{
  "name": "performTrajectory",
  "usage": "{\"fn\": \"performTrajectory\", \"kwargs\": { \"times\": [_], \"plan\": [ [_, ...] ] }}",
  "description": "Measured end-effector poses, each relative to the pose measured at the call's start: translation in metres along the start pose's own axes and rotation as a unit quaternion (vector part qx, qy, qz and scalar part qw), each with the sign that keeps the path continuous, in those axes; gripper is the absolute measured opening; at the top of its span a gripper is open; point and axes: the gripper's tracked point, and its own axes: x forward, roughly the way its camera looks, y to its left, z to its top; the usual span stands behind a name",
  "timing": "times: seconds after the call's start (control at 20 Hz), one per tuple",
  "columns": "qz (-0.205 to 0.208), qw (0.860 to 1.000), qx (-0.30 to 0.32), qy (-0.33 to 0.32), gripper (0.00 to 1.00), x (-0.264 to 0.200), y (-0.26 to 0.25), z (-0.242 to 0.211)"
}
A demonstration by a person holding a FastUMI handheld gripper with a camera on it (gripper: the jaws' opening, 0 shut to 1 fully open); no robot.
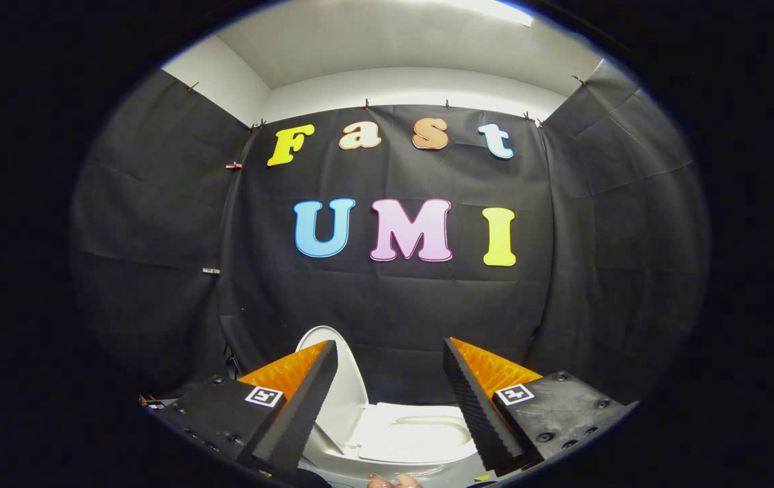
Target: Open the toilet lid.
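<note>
The gripper is held with its two fingers spread wide apart, nothing pinched between them. Between and just beyond the fingers, a white ceramic toilet is seen from above, standing against the black cloth wall. Its white oval plastic lid is raised upright behind the left finger, and the white seat ring is exposed. Fingertips of a person's hand are visible below the bowl's near rim.

The toilet lid, raised just beyond the tool, is plain glossy white. The seat and bowl between the open fingers are the same unpatterned white. The cloth wall beyond is matte black, with white wall above it.
</note>
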Motion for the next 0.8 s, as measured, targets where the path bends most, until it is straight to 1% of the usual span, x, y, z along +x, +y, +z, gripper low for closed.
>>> {"fn": "performTrajectory", "kwargs": {
  "times": [0.8],
  "plan": [
    [0.000, 1.000, 0.006, 0.006, 0.98, 0.0014, -0.0018, -0.0017]
  ]
}}
